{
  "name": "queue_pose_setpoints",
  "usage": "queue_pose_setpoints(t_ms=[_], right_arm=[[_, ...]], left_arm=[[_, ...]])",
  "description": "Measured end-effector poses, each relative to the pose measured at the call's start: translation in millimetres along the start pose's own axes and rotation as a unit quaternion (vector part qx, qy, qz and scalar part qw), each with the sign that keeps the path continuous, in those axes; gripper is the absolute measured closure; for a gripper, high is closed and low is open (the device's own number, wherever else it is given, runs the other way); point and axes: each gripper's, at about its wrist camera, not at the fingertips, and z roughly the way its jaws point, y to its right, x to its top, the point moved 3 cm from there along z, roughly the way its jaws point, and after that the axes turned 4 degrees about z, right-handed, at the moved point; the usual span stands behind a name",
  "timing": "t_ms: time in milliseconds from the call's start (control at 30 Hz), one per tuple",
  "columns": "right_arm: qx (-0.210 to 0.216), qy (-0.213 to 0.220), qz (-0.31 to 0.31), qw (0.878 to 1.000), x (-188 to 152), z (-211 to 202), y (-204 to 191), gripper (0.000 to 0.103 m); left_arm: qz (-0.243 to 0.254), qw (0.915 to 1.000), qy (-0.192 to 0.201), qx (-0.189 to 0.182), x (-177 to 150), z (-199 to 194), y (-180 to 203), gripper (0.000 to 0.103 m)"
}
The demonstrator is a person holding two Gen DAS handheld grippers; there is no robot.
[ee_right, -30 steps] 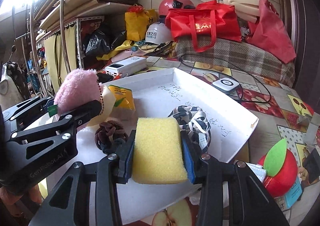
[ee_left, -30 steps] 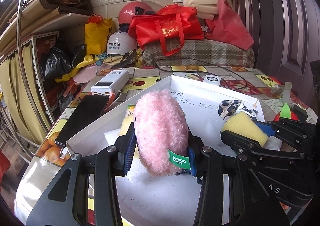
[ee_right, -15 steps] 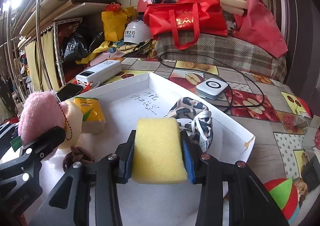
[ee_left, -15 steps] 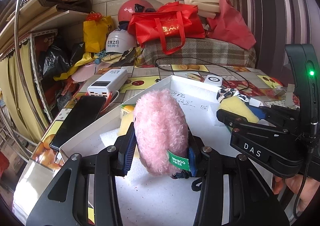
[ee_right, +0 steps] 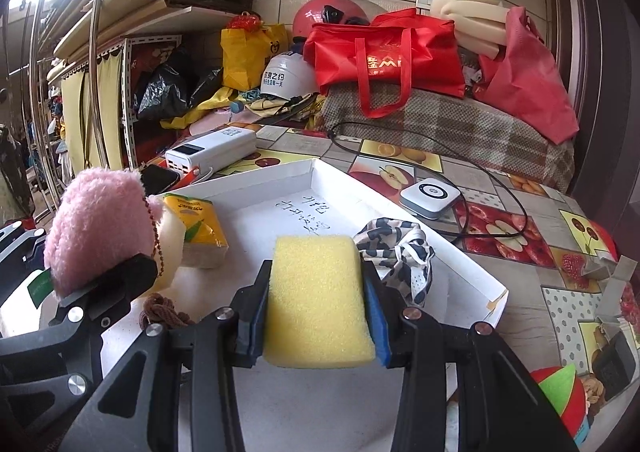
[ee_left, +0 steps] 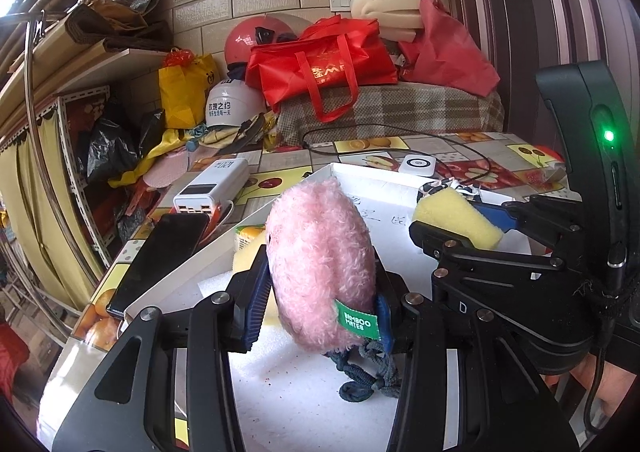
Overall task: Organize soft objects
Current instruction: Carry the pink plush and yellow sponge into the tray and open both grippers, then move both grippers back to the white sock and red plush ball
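The white tray [ee_right: 460, 264] lies under both my grippers. My left gripper [ee_left: 320, 292] clenches the pink plush toy [ee_left: 320, 268] above its near left part; my right gripper [ee_right: 318, 296] squeezes the yellow sponge [ee_right: 320, 292], near the spotted cloth [ee_right: 400, 256] at its right wall.

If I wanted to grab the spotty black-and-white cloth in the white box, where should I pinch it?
Pinch the spotty cloth at its raised, bunched middle, coming straight down from above. It lies crumpled in a heap against the white box's right wall, so a sideways approach would likely bump that wall. Any fold should do, since it looks soft. Both grippers are full now.
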Motion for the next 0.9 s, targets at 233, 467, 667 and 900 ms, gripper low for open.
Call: queue_pose_setpoints(t_ms=[233, 467, 667, 900], right_arm=[[-0.012, 0.018, 0.001, 1.000, 0, -6, 0, 0.014], [-0.020, 0.033, 0.018, 0.999, 1, -13, 7, 0.000], [-0.016, 0.074, 0.005, 0.997, 1, -29, 1, 0.000], [-0.001, 0.112, -0.060, 0.992, -10, -58, -23, 0.000]], left_arm=[[-0.059, 0.9941, 0.056, 0.071, -3, -25, -23, 0.010], [-0.072, 0.9919, 0.068, 0.079, -3, -29, -29, 0.000], [-0.106, 0.9872, 0.082, 0.086, -7, -36, -41, 0.000], [-0.144, 0.9835, 0.084, 0.071, -13, -43, -51, 0.000]])
